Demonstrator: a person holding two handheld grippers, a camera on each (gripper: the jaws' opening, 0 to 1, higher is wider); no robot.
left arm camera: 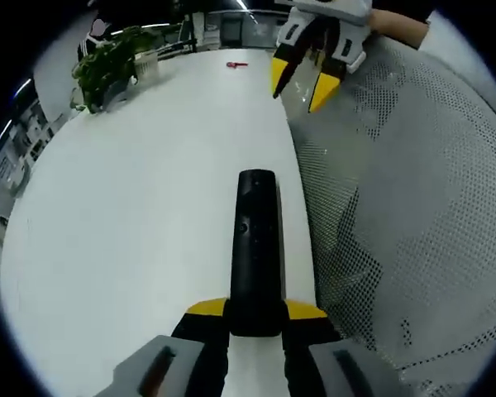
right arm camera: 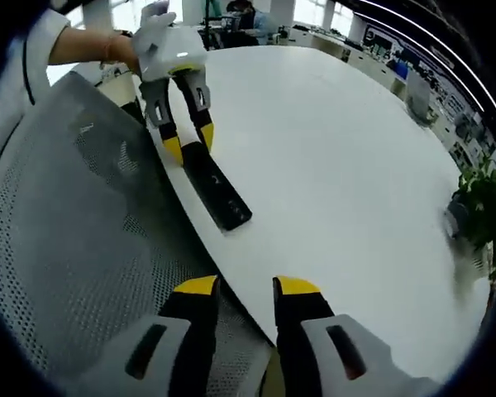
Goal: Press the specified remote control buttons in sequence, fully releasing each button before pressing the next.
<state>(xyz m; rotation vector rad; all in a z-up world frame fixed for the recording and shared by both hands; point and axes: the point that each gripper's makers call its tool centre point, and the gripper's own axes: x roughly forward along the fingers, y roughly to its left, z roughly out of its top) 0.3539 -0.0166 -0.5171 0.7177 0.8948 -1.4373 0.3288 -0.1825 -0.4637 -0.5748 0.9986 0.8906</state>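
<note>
At the white table's [left arm camera: 132, 215] near edge, the left gripper [left arm camera: 256, 310] pinches the black remote control [left arm camera: 255, 248]; the right gripper [right arm camera: 238, 288] hovers, jaws spread.

The remote control [left arm camera: 255, 248] is plain black, lying on a white table [left arm camera: 132, 248]. Both grippers — left gripper [left arm camera: 256, 310] and right gripper [right arm camera: 245, 289] — have yellow tips on black jaws and grey-white bodies. Beside the remote, a chair's mesh back [left arm camera: 413, 207] is grey with dotted perforations. Far beyond the left gripper's tips — a green leafy plant [left arm camera: 107, 66] and a small red object [left arm camera: 237, 64].
</note>
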